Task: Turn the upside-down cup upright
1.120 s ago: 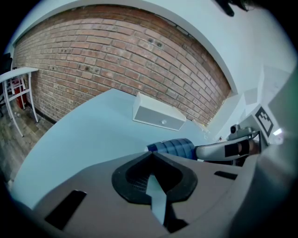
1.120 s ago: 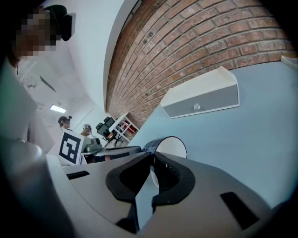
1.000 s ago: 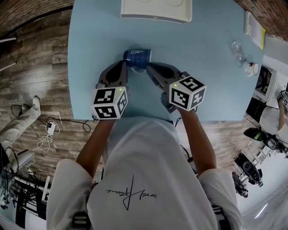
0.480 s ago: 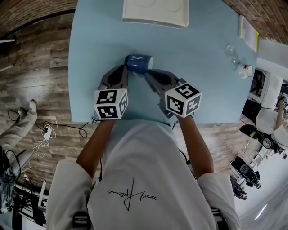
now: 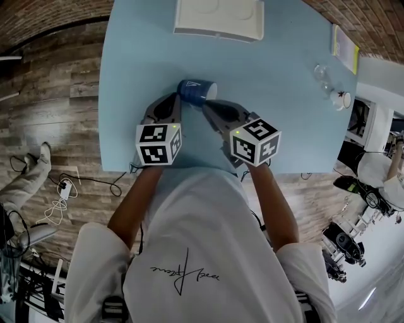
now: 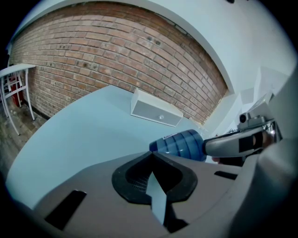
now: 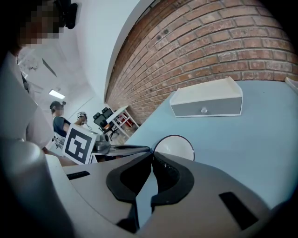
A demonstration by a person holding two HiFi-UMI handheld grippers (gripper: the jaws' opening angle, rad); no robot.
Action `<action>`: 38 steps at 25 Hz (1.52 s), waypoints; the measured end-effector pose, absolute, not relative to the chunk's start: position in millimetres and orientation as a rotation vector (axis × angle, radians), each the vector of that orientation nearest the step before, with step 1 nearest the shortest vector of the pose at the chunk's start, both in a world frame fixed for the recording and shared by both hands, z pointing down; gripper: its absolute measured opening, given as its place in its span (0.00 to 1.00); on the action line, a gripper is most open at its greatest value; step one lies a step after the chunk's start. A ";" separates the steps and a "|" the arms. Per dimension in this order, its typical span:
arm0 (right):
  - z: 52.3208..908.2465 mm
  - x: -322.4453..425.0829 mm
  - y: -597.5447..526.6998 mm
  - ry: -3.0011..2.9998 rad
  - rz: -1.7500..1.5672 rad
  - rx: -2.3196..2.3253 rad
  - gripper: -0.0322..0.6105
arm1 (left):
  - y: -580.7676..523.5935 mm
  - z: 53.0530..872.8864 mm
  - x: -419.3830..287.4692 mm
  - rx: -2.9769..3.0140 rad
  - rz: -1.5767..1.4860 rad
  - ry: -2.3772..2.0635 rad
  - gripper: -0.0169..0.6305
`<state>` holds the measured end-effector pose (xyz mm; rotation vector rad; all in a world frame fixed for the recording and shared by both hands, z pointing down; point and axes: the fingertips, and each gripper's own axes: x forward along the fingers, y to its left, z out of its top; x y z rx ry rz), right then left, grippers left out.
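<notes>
A blue cup (image 5: pixel 195 91) with a white inside hangs on its side just above the light blue table (image 5: pixel 284 120). My right gripper (image 5: pixel 206 105) is shut on the cup's rim. In the right gripper view the white opening (image 7: pixel 175 146) shows just past the jaw tips. In the left gripper view the ribbed blue wall (image 6: pixel 180 144) points its base to the left, with the right gripper (image 6: pixel 242 141) clamping its other end. My left gripper (image 5: pixel 176 101) is shut, its tips right beside the cup; whether they touch is unclear.
A white box (image 5: pixel 219 17) stands at the table's far edge. At the right edge lie a clear glass item (image 5: pixel 322 70), a small white object (image 5: pixel 341 99) and a yellow-edged booklet (image 5: pixel 343 43). The near table edge runs just under both grippers; wooden floor lies to the left.
The cup has turned a little, its opening now more toward the right gripper. Both grippers have stayed nearly where they were.
</notes>
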<state>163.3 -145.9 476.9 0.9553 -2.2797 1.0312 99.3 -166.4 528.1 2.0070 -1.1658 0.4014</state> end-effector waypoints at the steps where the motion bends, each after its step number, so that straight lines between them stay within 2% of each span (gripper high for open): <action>1: 476.3 162.7 -145.9 -2.280 1.027 0.954 0.09 | -166.1 528.5 99.3 2.007 0.401 -1.164 0.04; 38: 472.1 129.2 -152.0 -2.323 1.007 0.871 0.09 | -156.9 532.8 99.1 2.000 0.413 -1.109 0.04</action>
